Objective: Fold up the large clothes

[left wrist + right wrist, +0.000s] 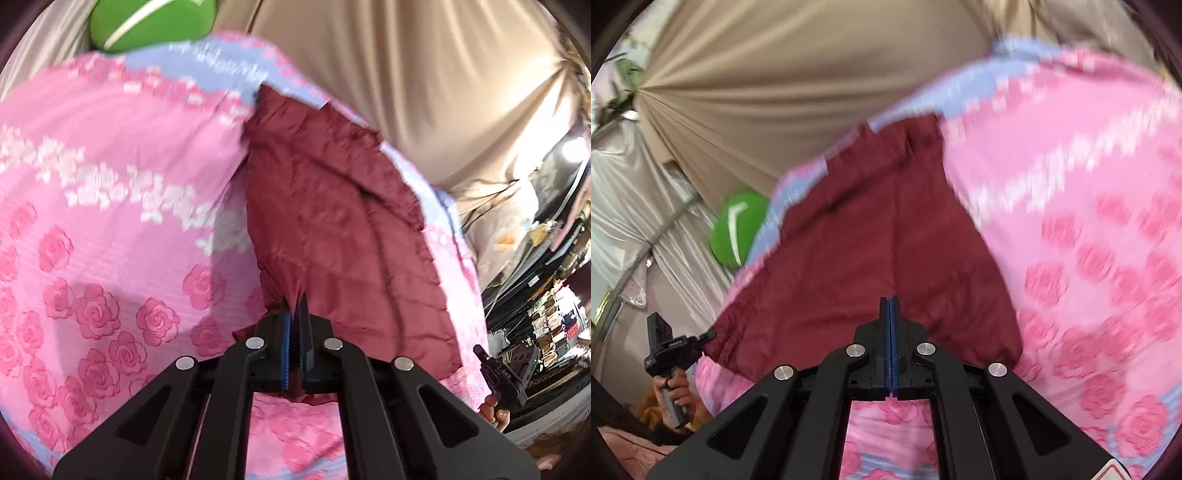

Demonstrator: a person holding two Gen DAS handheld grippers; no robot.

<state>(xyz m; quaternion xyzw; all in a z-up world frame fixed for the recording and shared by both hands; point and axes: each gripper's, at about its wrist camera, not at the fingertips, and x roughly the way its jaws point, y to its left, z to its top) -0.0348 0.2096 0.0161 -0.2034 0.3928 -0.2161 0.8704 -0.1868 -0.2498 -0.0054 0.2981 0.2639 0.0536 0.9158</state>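
Now the left gripper (294,306) clamps the maroon garment (332,206), stretched lengthwise away over the pink bedspread (92,206); the right gripper (889,306) is pressed closed at its near edge.

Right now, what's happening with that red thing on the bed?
A person holds a claw in each hand. The left claw is shut on an edge of the dark maroon quilted garment, which lies on the pink rose-patterned bedspread. The right claw looks closed too, at the garment's near edge; whether it has cloth pinched is unclear.
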